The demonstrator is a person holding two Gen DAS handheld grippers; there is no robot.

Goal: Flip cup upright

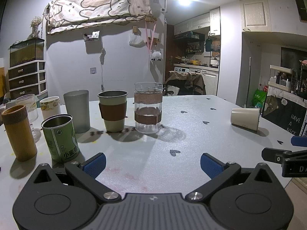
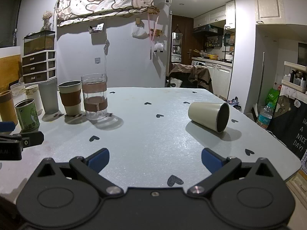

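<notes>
Blue-padded fingers of the right gripper (image 2: 155, 160) stand wide apart over the grey table (image 2: 153, 134), holding nothing. Out at about two o'clock from it the cream cup (image 2: 206, 115) lies on its side, dark mouth turned toward the table's right edge. The left gripper (image 1: 153, 164) is likewise spread and empty; at its ten to twelve o'clock stand upright vessels: a green tin (image 1: 60, 138), a sleeved cup (image 1: 113, 113) and a clear glass (image 1: 148, 107).
</notes>
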